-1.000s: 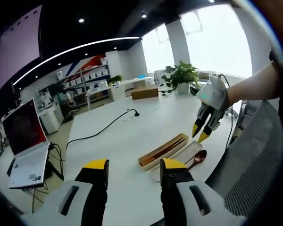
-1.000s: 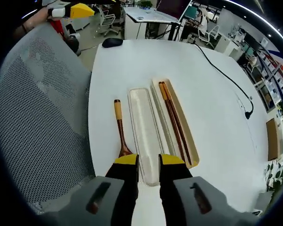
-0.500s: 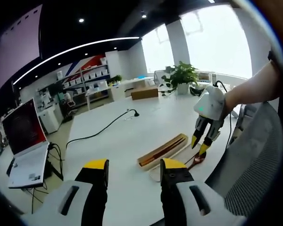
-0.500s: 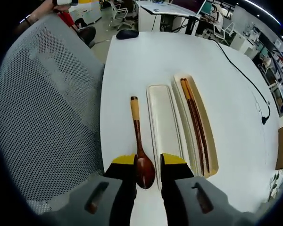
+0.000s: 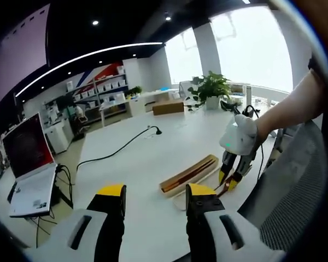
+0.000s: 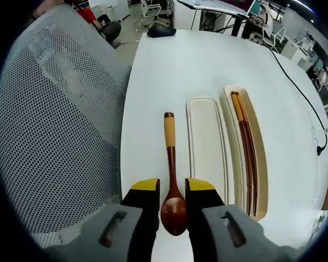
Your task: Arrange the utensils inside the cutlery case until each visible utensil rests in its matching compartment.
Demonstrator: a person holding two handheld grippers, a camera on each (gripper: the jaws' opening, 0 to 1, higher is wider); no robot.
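Left gripper view: left gripper (image 5: 154, 196) with fingers spread, holding nothing, above the white tabletop (image 5: 131, 164); the right gripper (image 5: 229, 180) reaches down to the spoon (image 5: 225, 189) at the tabletop's edge, beside the cutlery case (image 5: 189, 174). Right gripper view: right gripper (image 6: 173, 186), fingers parted on either side of the spoon's (image 6: 172, 180) bowl, contact not discernible; the spoon lies along the tabletop (image 6: 169, 71) edge nearest the mesh chair (image 6: 54, 120), just beside the empty tray (image 6: 205, 142) and the tray holding chopsticks (image 6: 246, 147).

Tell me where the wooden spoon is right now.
In the right gripper view, the wooden spoon lies on the white table, left of the clear lid, its bowl between the right gripper jaws.
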